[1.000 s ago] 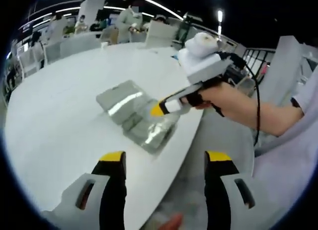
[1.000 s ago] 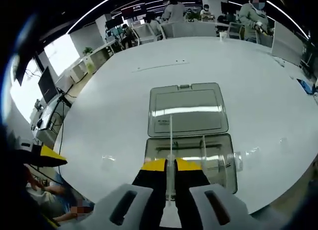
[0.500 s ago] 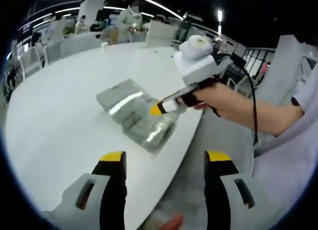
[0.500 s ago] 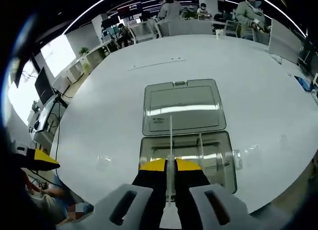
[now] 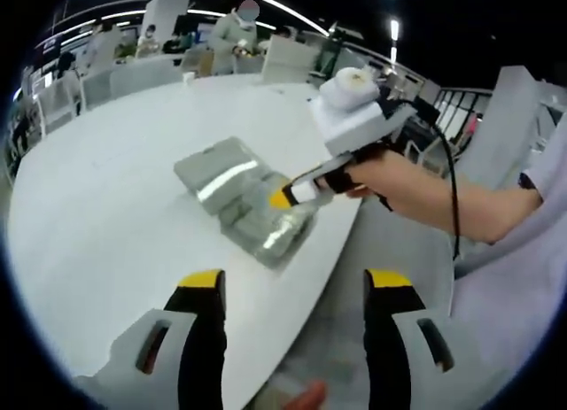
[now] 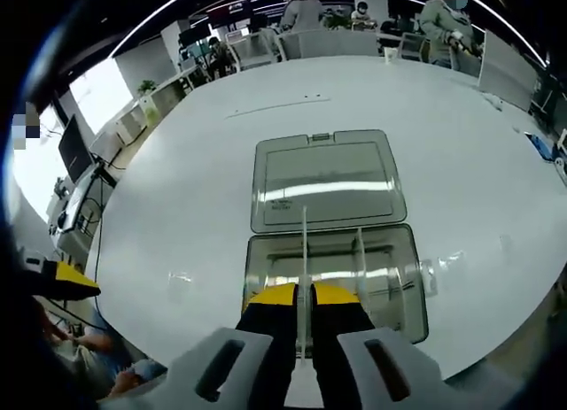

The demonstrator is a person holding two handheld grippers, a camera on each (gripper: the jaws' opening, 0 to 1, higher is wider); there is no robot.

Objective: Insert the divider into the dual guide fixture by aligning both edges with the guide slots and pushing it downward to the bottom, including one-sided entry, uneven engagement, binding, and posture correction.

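Now
Right gripper (image 6: 302,297): fingers are pinching the divider (image 6: 304,251) upright, so it fits the box (image 6: 390,277) slots.
Left gripper (image 5: 292,282): fingers are staying apart, waiting.

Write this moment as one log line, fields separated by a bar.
right gripper: shut on divider | divider: upright over open clear box | left gripper: open, holds nothing, off white table edge

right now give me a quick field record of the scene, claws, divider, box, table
right claw: shut on the divider, over the box's near edge
divider: thin clear sheet, held upright, edge-on to the right gripper view
box: clear, lid open flat behind it, another divider already standing inside
left claw: open, holding nothing, away from the box
table: white, round
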